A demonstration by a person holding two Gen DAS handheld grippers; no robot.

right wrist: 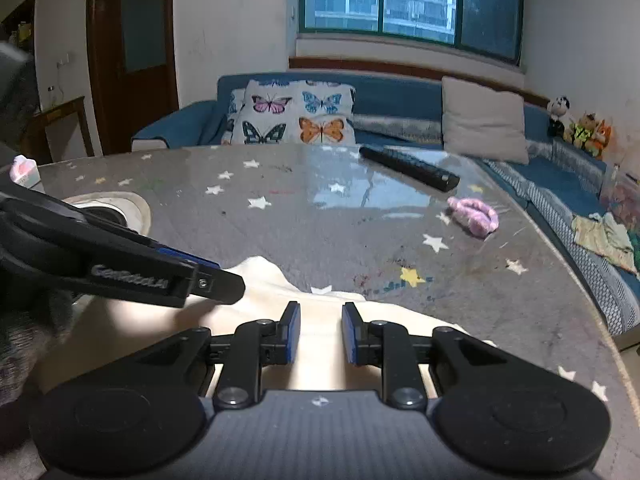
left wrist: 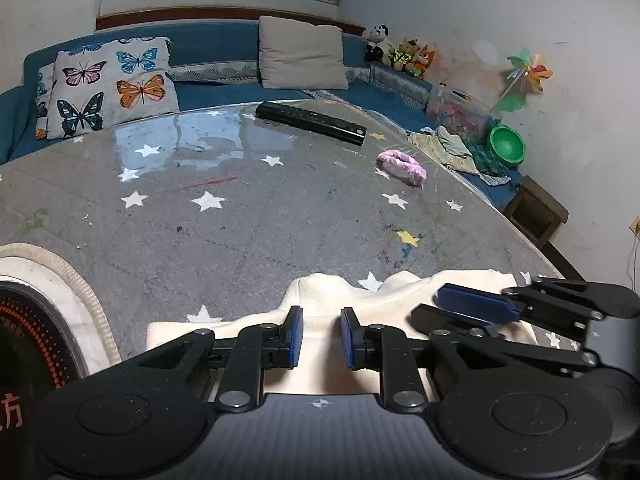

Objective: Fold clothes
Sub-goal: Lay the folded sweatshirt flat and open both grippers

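A cream garment (left wrist: 332, 320) lies at the near edge of the star-patterned worktop (left wrist: 248, 224). The left gripper (left wrist: 320, 336) and right gripper (right wrist: 320, 332) hover side by side over it, each with fingers slightly spread and nothing pinched. A black remote (right wrist: 408, 168) and pink scrunchie (right wrist: 476, 216) lie farther back.

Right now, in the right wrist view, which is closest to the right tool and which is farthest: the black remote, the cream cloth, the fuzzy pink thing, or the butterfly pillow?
From the right tool:
1. Cream cloth, right under its tips.
2. Fuzzy pink thing, ahead to the right on the table.
3. Black remote, farther back on the table.
4. Butterfly pillow, on the sofa behind the table.
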